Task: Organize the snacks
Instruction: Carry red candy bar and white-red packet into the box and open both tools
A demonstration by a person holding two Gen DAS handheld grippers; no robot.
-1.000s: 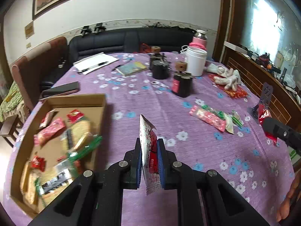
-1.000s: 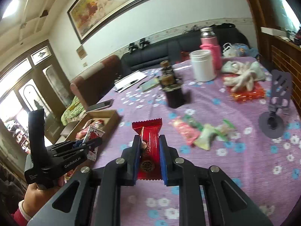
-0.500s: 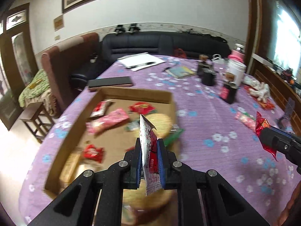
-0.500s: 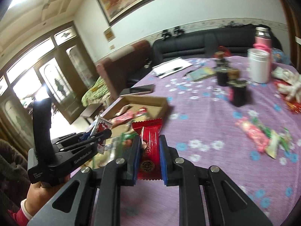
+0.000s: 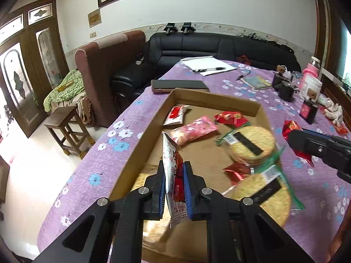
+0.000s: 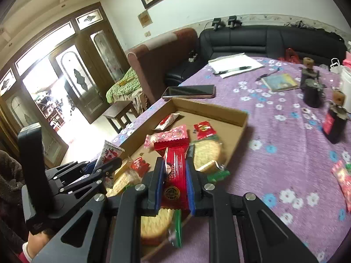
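My left gripper [image 5: 174, 171] is shut on a white and red snack packet [image 5: 173, 175], held upright over the near part of the shallow cardboard box [image 5: 210, 100]. My right gripper [image 6: 175, 166] is shut on a red snack packet [image 6: 175, 171], held over the box's [image 6: 210, 109] near right side. The box holds several snacks: round cracker packs [image 5: 252, 144], a pink packet [image 5: 195, 129] and small red packets [image 5: 230, 117]. The right gripper also shows at the right edge of the left wrist view [image 5: 294, 140], and the left gripper in the right wrist view [image 6: 109, 164].
The table has a purple flowered cloth [image 6: 274, 144]. A phone [image 6: 189, 91] lies just behind the box. Dark bottles [image 6: 334, 120], a book [image 6: 280, 82], papers with a pen [image 6: 234, 65] and a white jar [image 5: 311, 85] stand further back. More snacks [image 6: 343, 179] lie at the right.
Both grippers have moved left across the table with their packets, from over the bare cloth to over the cardboard box. Both stay shut.
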